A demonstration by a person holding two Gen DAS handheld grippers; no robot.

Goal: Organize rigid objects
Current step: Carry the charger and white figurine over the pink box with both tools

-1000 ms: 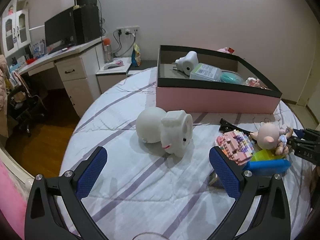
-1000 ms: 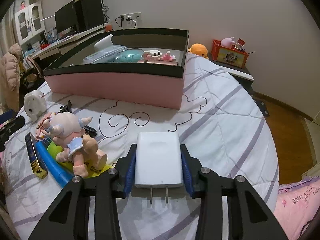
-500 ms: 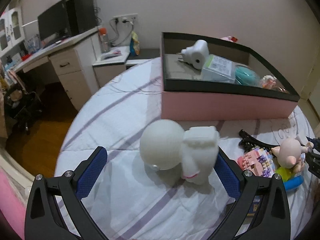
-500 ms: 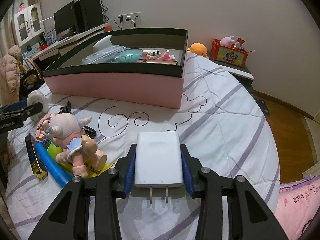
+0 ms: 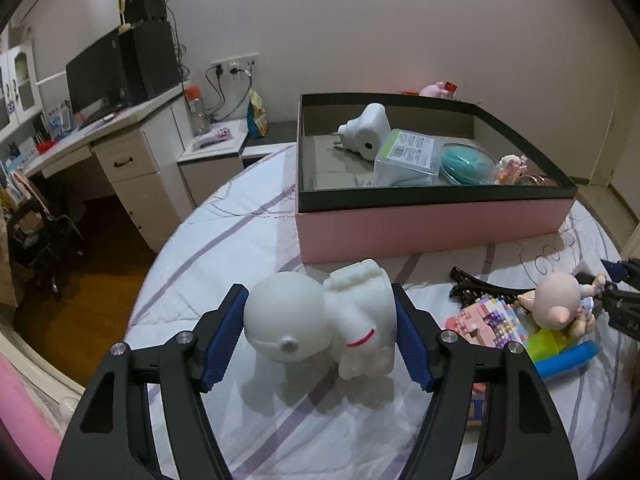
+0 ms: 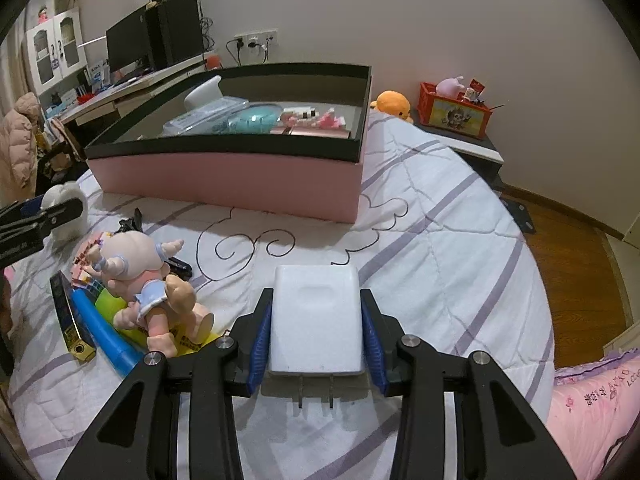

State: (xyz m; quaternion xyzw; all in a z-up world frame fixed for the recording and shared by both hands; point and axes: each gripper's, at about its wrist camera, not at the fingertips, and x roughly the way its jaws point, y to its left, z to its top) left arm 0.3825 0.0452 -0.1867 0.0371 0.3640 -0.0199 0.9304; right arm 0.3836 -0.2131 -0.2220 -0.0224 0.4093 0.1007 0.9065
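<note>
On the bed [image 5: 248, 216], a glossy white round-headed figurine [image 5: 320, 320] lies sideways.

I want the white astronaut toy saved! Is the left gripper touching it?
Touching. In the left wrist view the left gripper has both blue pads pressed against the white astronaut toy, one on its round head, one on its body.
</note>
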